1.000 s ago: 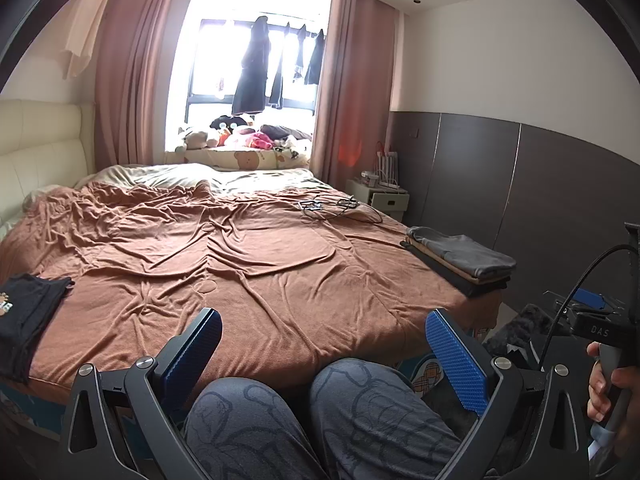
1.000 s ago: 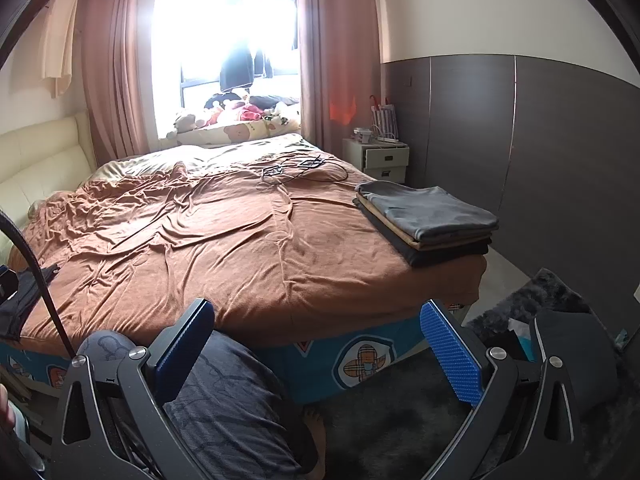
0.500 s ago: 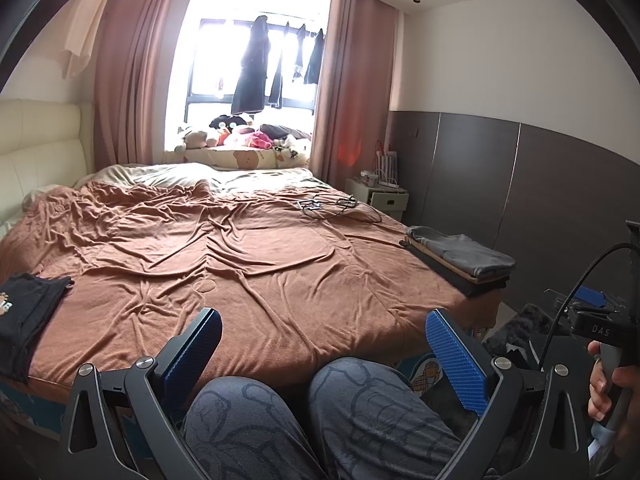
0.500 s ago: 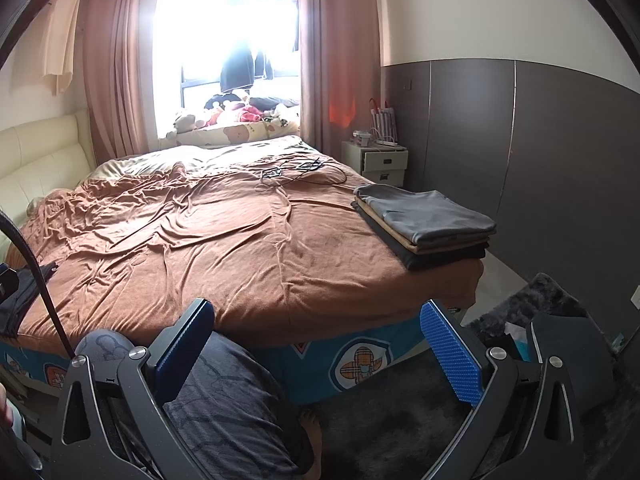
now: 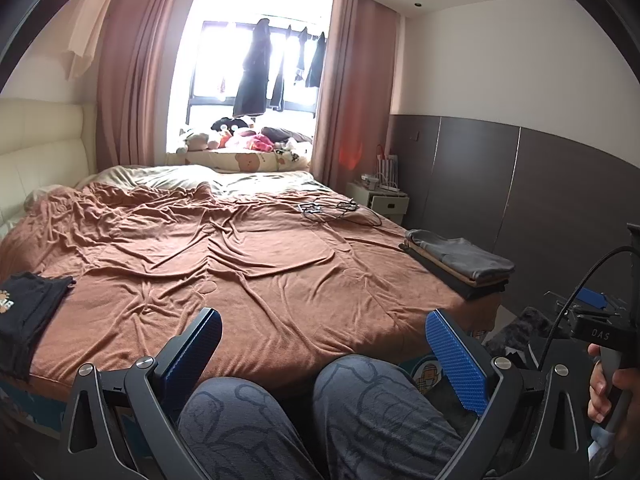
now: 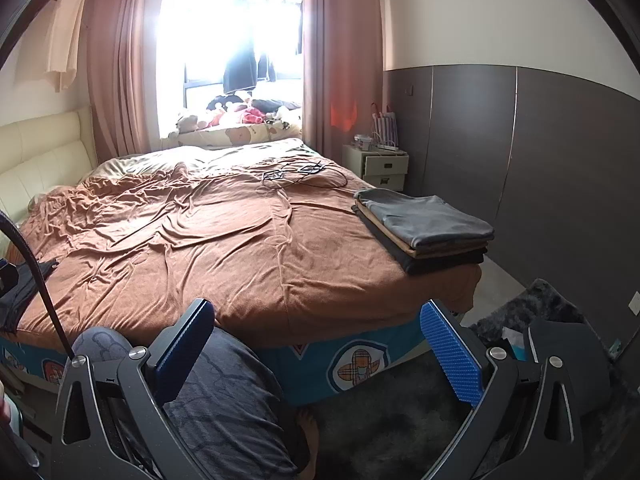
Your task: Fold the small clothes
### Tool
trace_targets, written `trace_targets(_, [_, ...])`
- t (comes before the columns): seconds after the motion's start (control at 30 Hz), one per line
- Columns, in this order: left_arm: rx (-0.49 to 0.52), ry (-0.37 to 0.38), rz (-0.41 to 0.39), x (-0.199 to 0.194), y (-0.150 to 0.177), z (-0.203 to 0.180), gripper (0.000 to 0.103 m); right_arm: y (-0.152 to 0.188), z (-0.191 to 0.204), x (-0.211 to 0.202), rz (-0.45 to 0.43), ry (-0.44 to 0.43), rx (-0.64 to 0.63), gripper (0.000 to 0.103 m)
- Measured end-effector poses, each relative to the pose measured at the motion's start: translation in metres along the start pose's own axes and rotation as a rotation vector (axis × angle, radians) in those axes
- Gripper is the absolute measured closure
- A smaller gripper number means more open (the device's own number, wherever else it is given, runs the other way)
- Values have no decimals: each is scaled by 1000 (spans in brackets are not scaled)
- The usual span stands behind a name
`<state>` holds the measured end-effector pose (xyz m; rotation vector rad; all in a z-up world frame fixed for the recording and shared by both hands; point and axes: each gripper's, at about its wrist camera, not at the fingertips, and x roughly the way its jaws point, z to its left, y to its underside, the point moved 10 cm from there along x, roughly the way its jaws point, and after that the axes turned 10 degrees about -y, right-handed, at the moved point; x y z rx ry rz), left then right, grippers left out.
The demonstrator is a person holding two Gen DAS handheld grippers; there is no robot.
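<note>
From the left wrist, the left hand-held gripper (image 5: 322, 354) is wide apart over the knees (image 5: 320, 408), holding nothing. A black shirt (image 5: 24, 312) lies on the bed's (image 5: 260, 264) left edge.

From the right wrist, the right hand-held gripper (image 6: 318, 340) is wide apart and holds nothing. Folded clothes (image 6: 420, 228) sit stacked on the bed's right corner.

A stack of folded clothes (image 6: 424, 232) lies at the near right corner of the bed, close to its right edge. It is neat and flat, with a grey garment on top, a thin tan layer beneath it and a black piece at the bottom; the edges line up fairly squarely. Well apart from it, at the near left edge of the bed, lies a black garment (image 5: 24, 316), unfolded and loosely spread, with a small light-coloured print at its left side. Part of it hangs over the bed's near edge.
</note>
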<state>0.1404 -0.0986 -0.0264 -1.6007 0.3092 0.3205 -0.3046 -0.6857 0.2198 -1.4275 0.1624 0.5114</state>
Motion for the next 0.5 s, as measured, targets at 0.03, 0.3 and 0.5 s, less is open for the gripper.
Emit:
trace_targets(0.03, [0,0,-3,-1,0,-1,0,0,0,-1,-3,-1,-2,0])
trace_targets(0.3, [-1,-7,-47,-18,-7,-3,0,-1,-7,-6,-25,-8,-4,0])
trace_targets(0.5, [1,-12,-67,-18,-16,-3,0,-10,-10,3,-37,-9,-5,0])
